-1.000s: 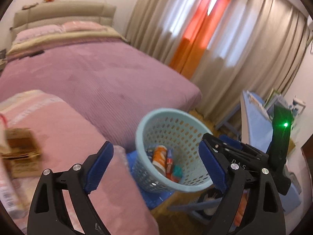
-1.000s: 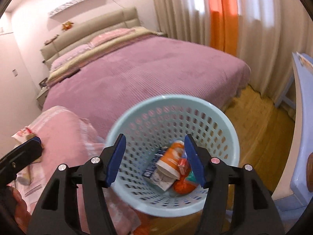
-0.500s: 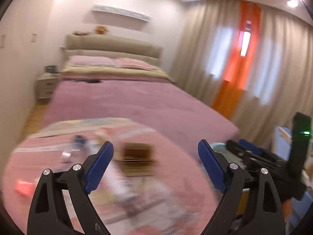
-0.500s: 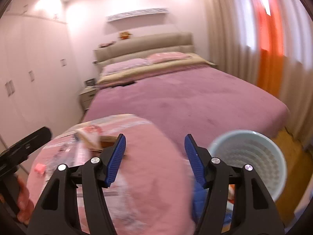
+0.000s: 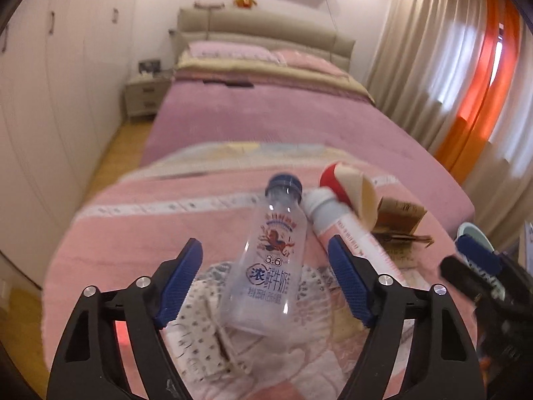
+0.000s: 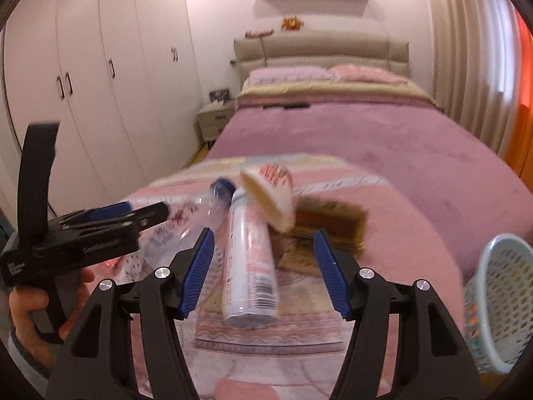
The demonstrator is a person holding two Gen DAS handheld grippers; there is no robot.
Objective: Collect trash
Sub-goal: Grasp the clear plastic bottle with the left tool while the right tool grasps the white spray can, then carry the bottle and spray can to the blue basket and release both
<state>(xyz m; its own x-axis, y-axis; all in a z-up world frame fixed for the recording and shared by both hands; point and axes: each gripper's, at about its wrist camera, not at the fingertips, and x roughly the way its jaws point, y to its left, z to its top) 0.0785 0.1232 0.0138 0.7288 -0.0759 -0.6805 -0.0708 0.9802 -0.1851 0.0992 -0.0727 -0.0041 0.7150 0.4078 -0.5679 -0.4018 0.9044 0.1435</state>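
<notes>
a round surface under a pink cloth (image 5: 140,233) carries the trash: a clear milk bottle (image 5: 266,260) at centre, a white can (image 6: 248,260) touching it at 2 o'clock, a paper cup (image 5: 349,193), what looks like flattened brown cardboard (image 6: 329,223) at 3 o'clock, and dotted wrapping (image 5: 203,316).

You've got clear bottle (image 5: 266,263) with navy cap, blue print, red horse logo. White can (image 6: 249,263) has pink-red lettering. Red-white paper cup (image 5: 349,190), cream inside. Brown cardboard (image 6: 329,230). Counter (image 5: 133,233) cloth pink, pale stripes. Pale blue perforated basket (image 6: 499,303). Claw pads (image 5: 181,278) royal blue, black frames.
</notes>
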